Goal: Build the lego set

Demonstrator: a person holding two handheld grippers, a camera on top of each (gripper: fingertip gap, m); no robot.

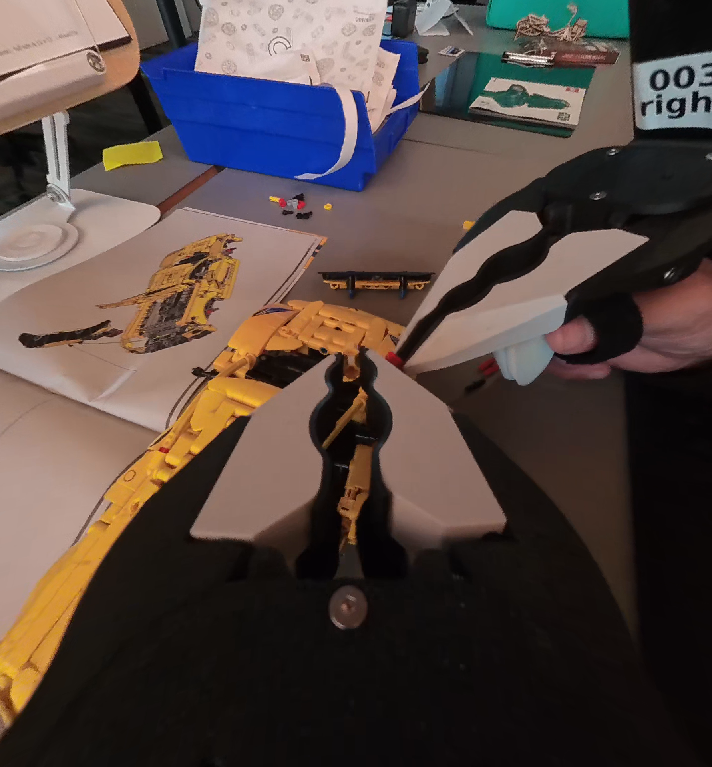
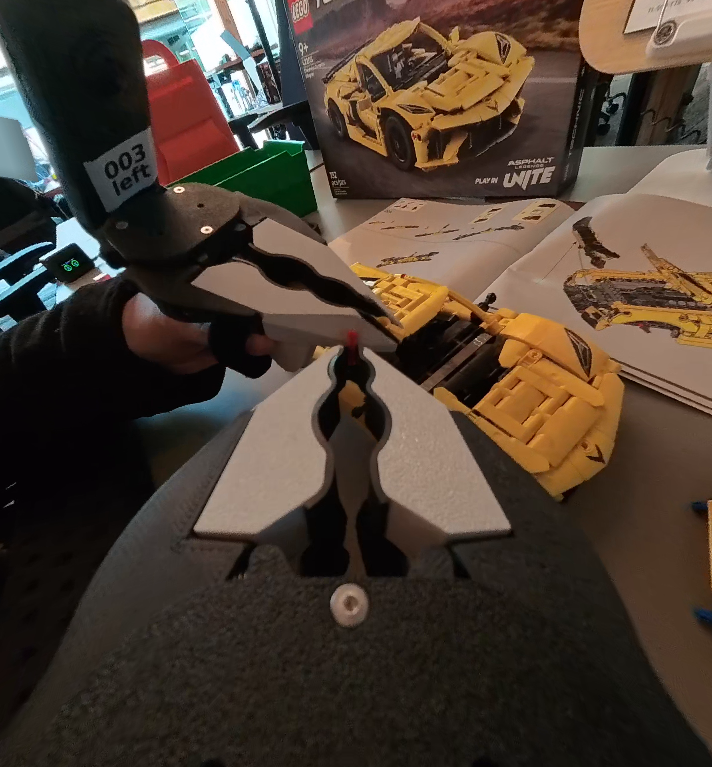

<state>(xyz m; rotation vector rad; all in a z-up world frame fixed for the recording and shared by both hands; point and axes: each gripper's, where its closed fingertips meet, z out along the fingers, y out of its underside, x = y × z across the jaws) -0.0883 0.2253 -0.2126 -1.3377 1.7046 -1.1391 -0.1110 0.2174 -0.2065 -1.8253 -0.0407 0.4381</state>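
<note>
A partly built yellow Lego car lies on the grey table and also shows in the right wrist view. My left gripper is shut on a small yellow part at the car's open middle; it also shows in the right wrist view. My right gripper is shut on a small red pin and holds it just beside the left gripper's tips, at the car's edge. It also shows in the left wrist view. A black and yellow spoiler piece lies behind the car.
The open instruction booklet lies left of the car. Loose small pieces lie before a blue bin of paper bags. More pins lie under the right gripper. The set's box, a green bin and a white lamp base stand around.
</note>
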